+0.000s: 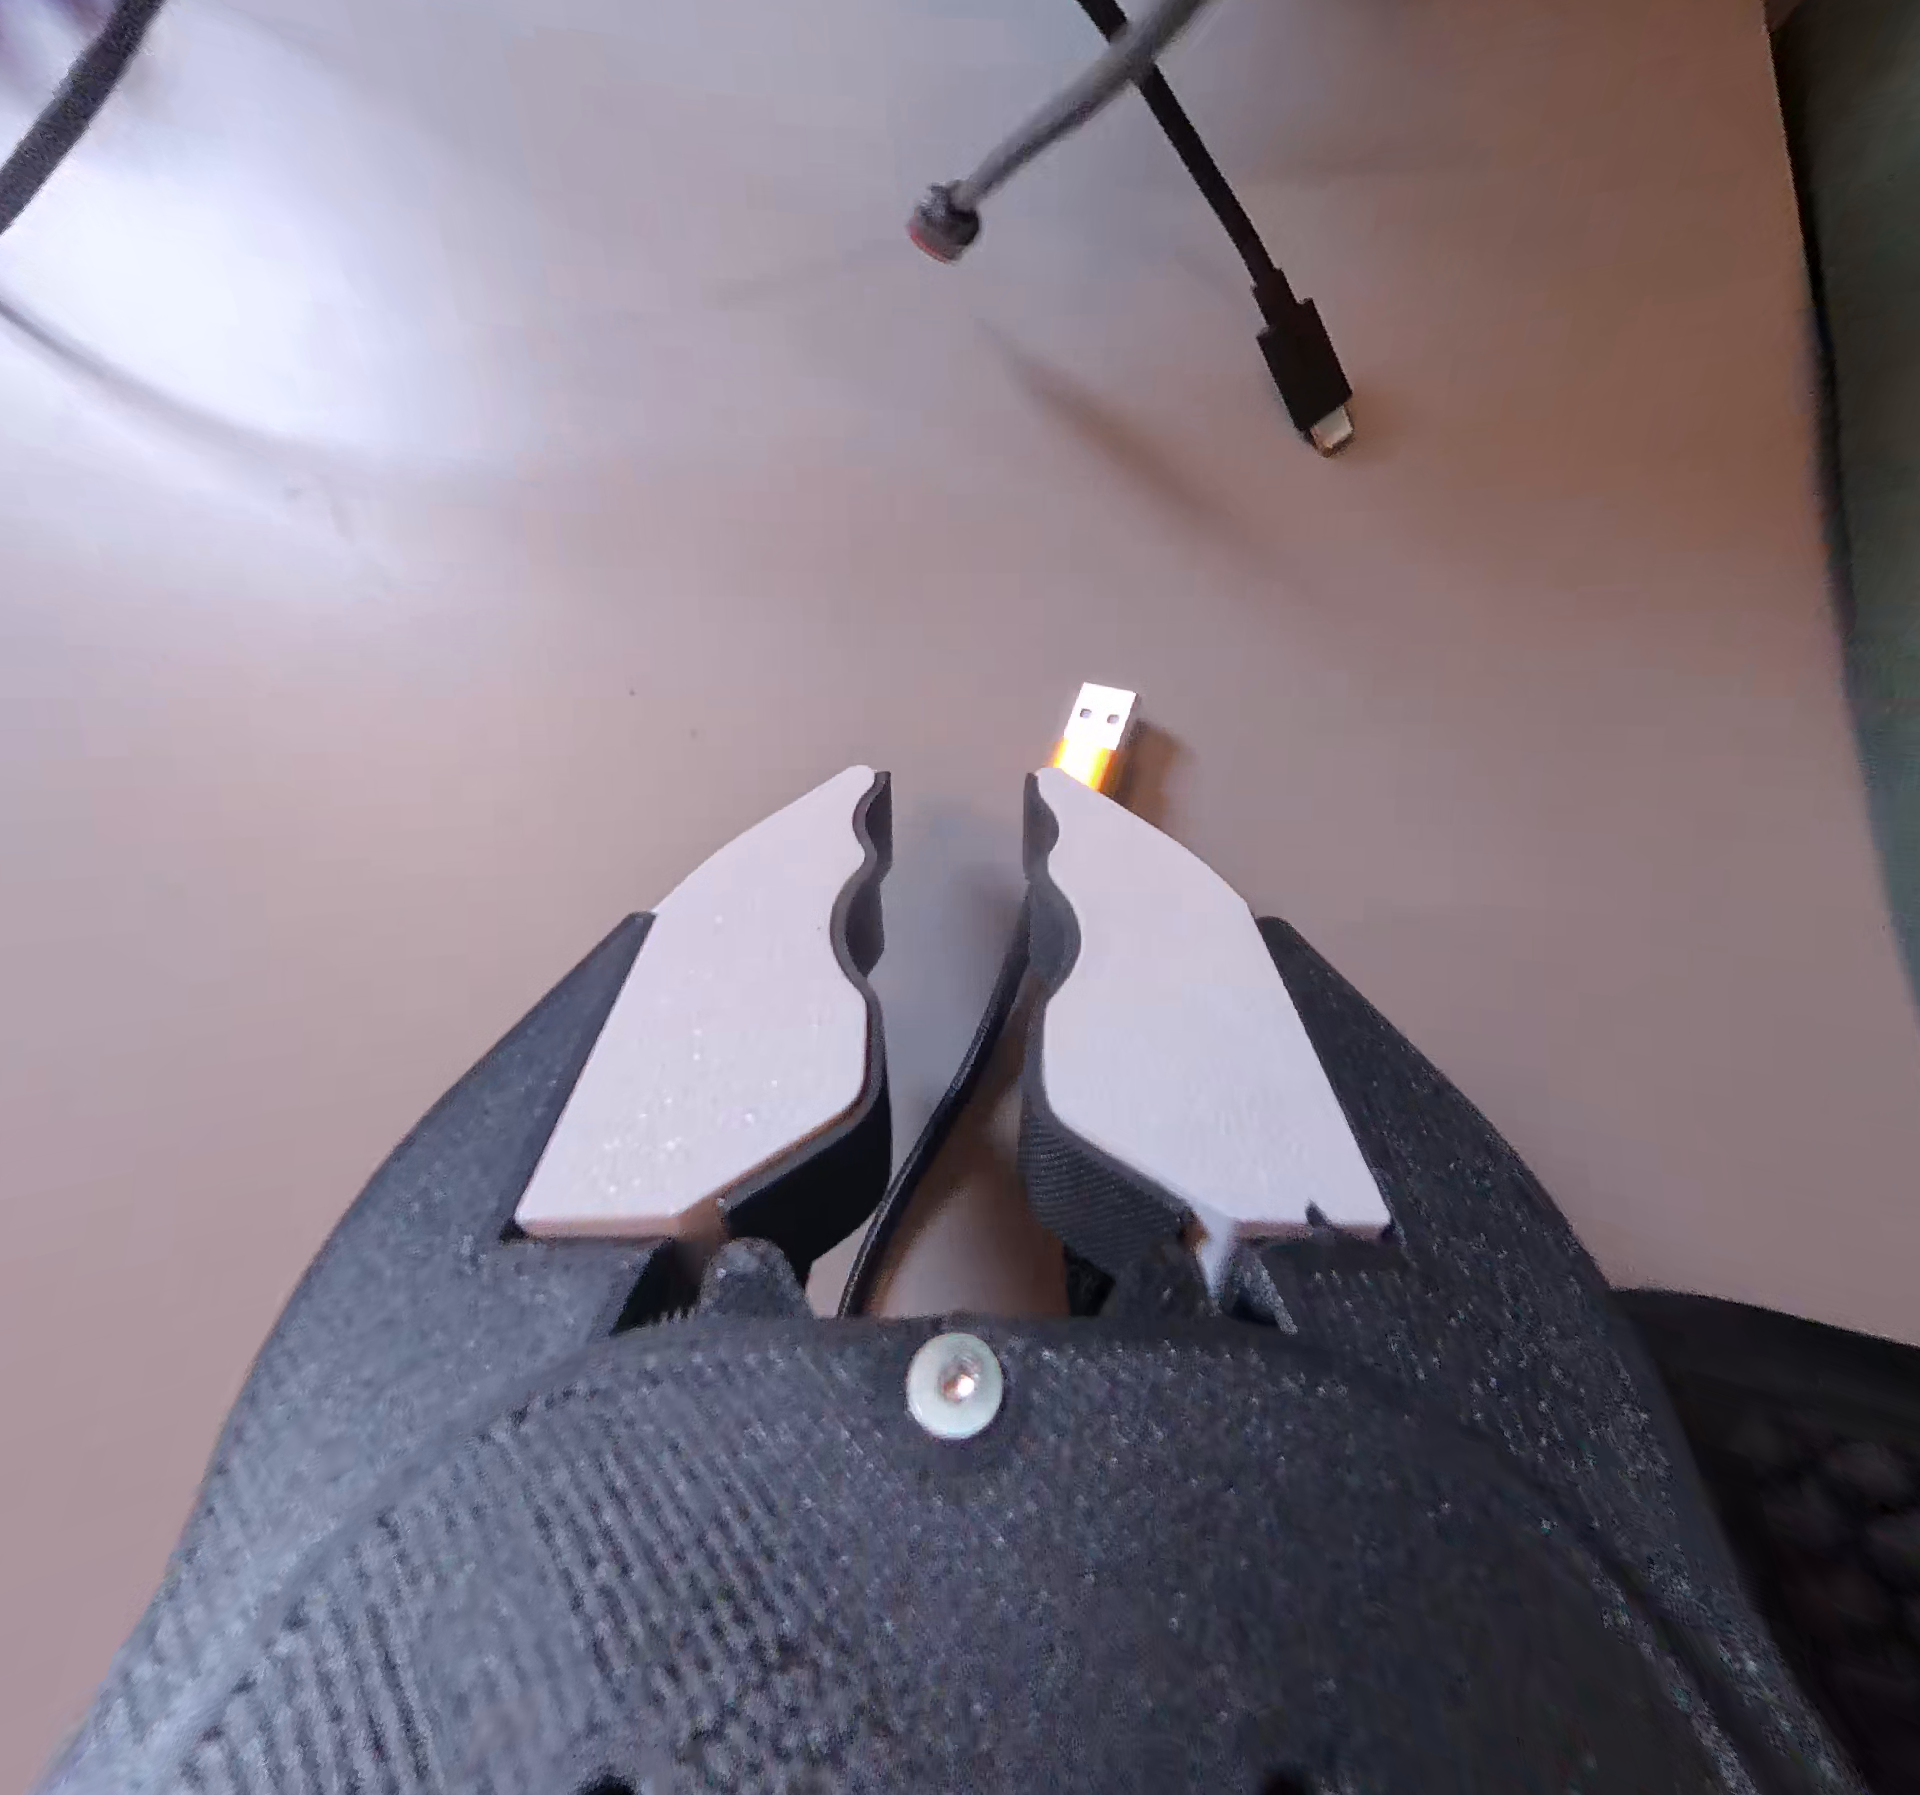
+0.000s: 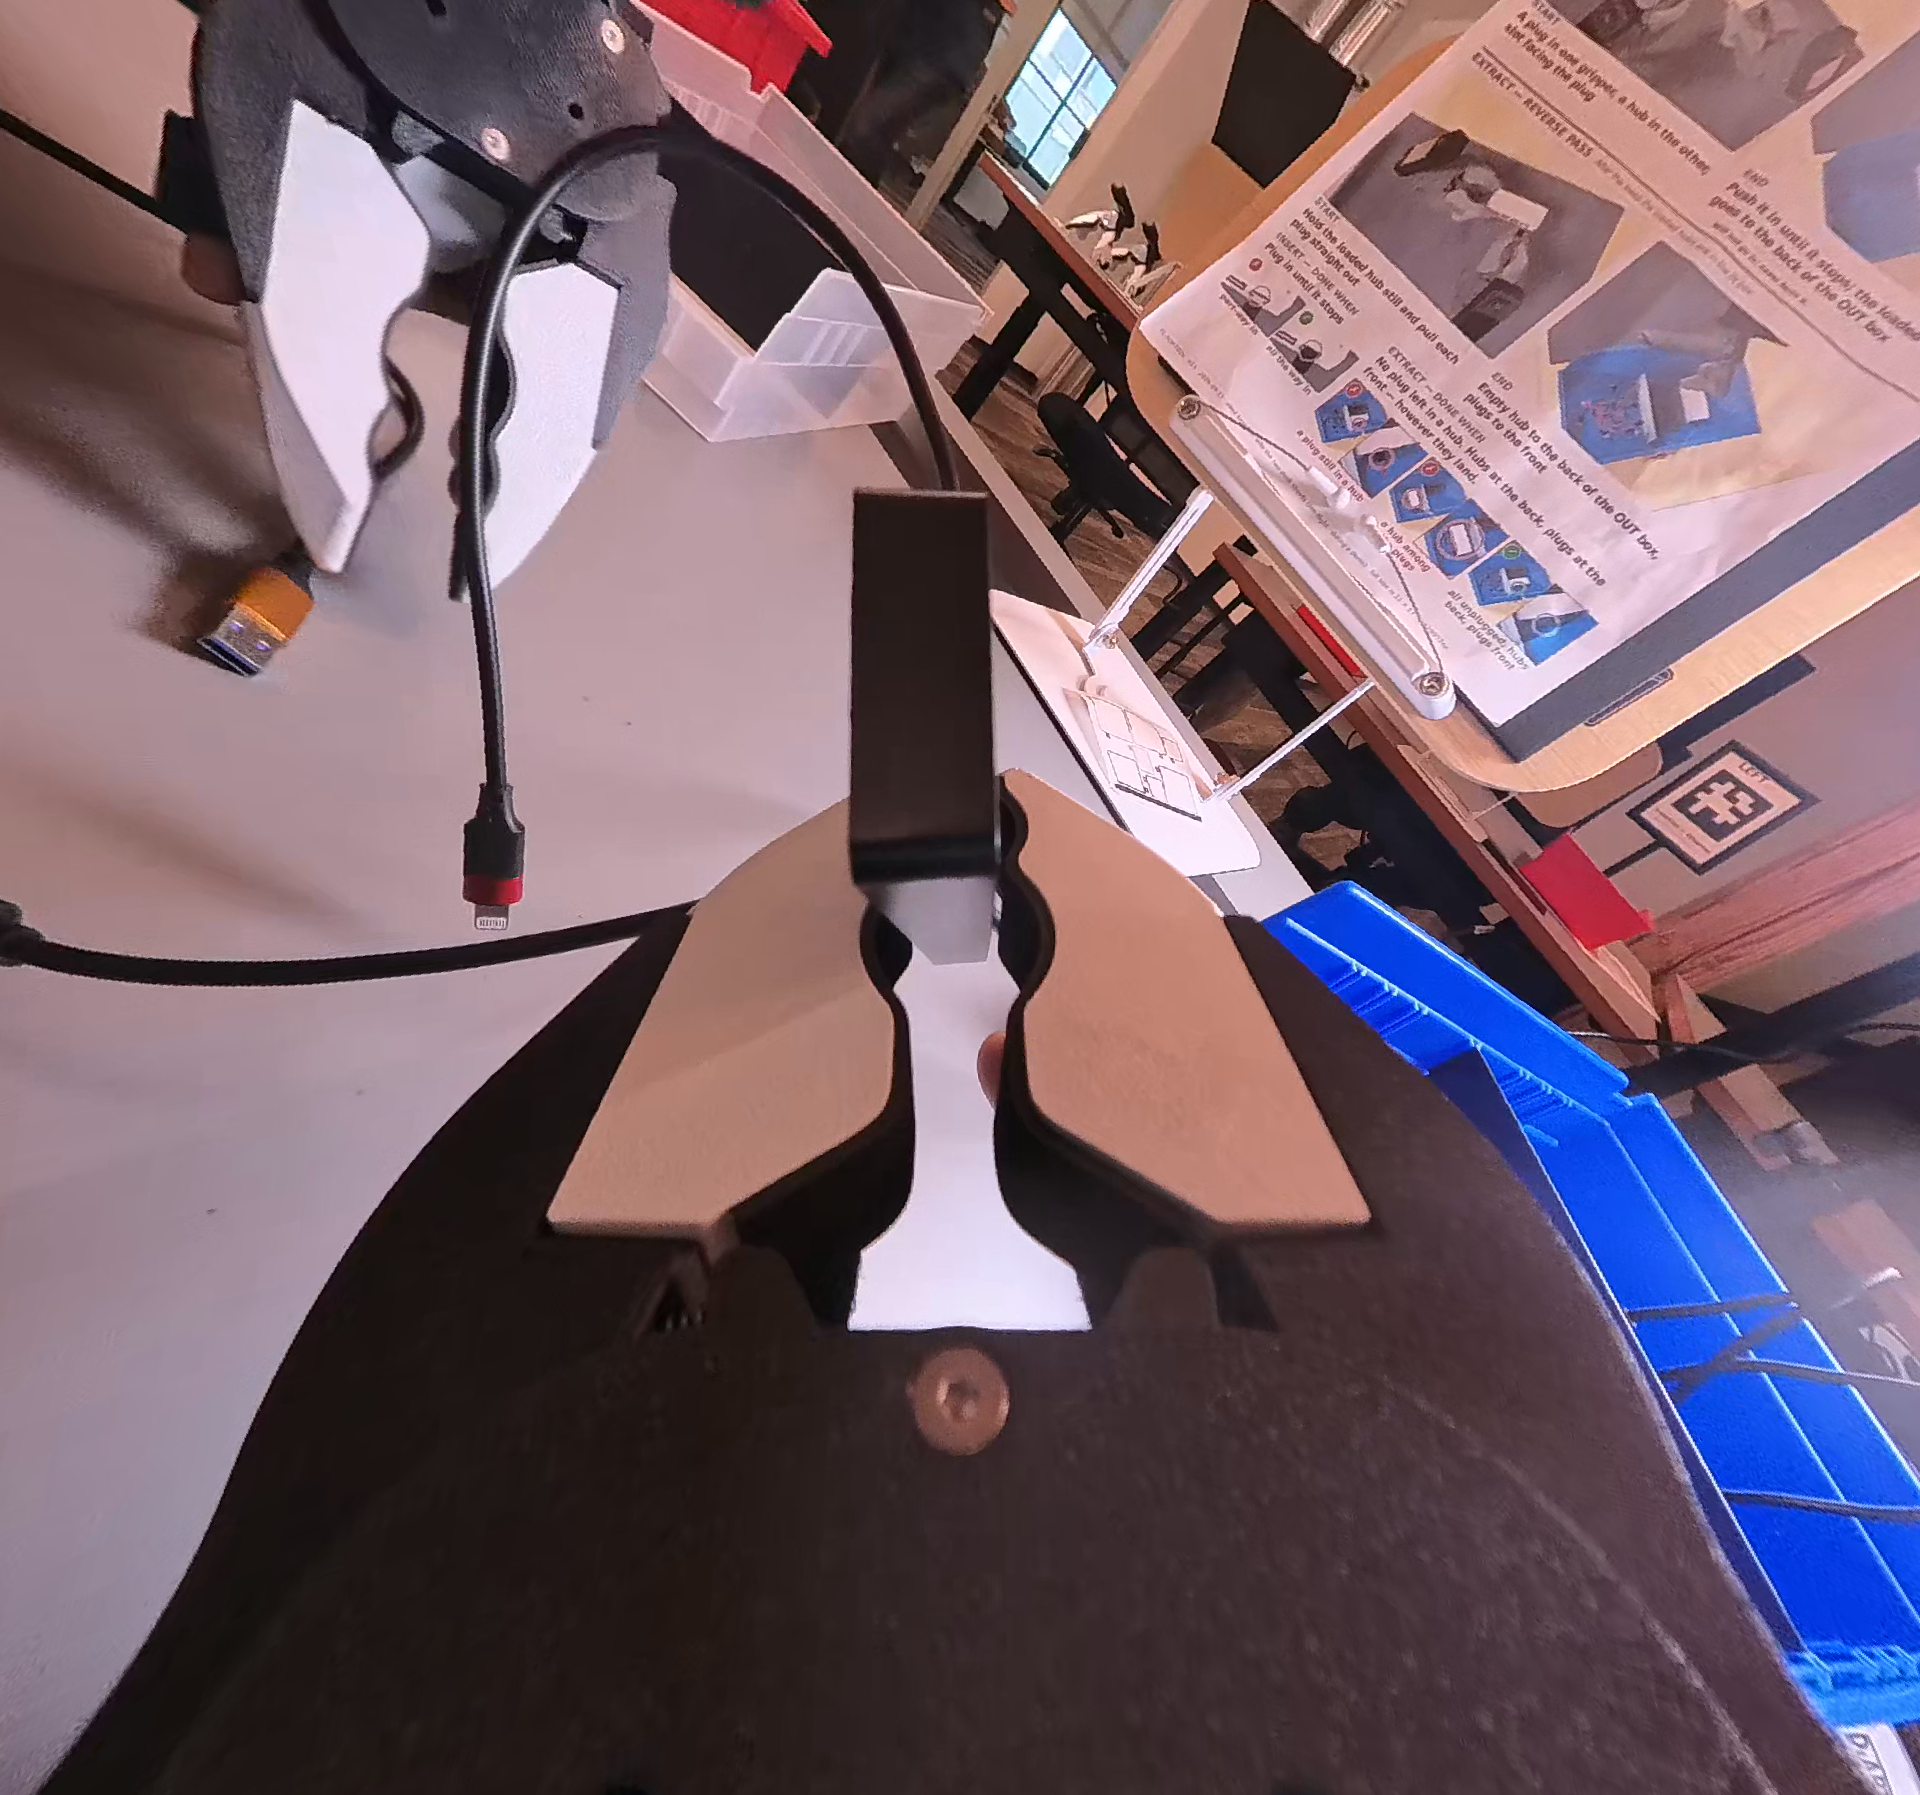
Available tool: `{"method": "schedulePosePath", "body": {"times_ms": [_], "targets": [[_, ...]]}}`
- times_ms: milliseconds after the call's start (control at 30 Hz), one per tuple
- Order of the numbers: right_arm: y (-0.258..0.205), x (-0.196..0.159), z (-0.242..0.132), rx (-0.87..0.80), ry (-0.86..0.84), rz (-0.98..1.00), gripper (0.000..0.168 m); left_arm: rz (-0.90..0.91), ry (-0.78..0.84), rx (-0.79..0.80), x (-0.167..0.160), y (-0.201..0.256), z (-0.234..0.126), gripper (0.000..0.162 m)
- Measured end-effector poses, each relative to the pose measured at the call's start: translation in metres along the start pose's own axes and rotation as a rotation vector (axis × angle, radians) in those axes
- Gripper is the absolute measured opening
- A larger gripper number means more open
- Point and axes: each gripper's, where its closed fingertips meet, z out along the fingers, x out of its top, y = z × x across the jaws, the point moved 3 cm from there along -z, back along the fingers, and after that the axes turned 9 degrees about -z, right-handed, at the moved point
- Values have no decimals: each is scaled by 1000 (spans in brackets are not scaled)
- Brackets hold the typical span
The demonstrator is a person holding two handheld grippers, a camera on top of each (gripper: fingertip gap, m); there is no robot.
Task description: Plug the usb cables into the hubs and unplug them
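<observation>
In the right wrist view my right gripper point(image 2: 930, 810) is shut on a black rectangular hub point(image 2: 920, 665) and holds it upright above the table, its black lead arcing up to the left. My left gripper point(image 1: 956, 784) is open with a narrow gap, tips down close to the table. An orange USB plug point(image 1: 1096, 743) lies on the table just past its right fingertip, and the plug's black cable runs loosely back between the fingers. In the right wrist view the left gripper point(image 2: 416, 540) stands at upper left beside the orange plug point(image 2: 255, 618).
A black cable with a silver-tipped plug point(image 1: 1304, 363) and a grey cable with a red-and-black plug point(image 1: 945, 228) lie farther out; the latter also shows in the right wrist view point(image 2: 494, 852). A blue bin point(image 2: 1558, 1174), a clear tray point(image 2: 810, 332) and an instruction sheet on a stand point(image 2: 1558, 291) are to the right. Left tips to right tips: about 15 cm.
</observation>
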Motion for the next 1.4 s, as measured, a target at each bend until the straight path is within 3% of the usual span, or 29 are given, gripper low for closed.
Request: {"method": "schedulePosePath", "body": {"times_ms": [300, 500, 633, 767, 900, 1000, 1133, 1400], "targets": [[-2, -1, 2, 16, -7, 2, 12, 95, -99, -26, -17, 20, 4, 29], [0, -1, 0, 3, -6, 4, 12, 219, -96, 78, -13, 18, 8, 12], [1, -1, -1, 3, -5, 9, 12, 147, -18, 14, -3, 25, -12, 8], [1, 0, -1, 7, 1, 13, 12, 11, 113, -189, 13, 42, -48, 8], [0, 2, -1, 14, 11, 24, 12, -58, 103, -690, 15, 84, -92, 7], [0, 2, -1, 15, 5, 22, 12, -157, -4, -855, -2, 76, -78, 8], [1, 0, -1, 7, -4, 28, 12, -293, -174, -824, -32, 34, -36, 8], [2, -8, 1, 14, -16, 58, 12, -160, -205, -320, -27, -45, -14, 19]]}}
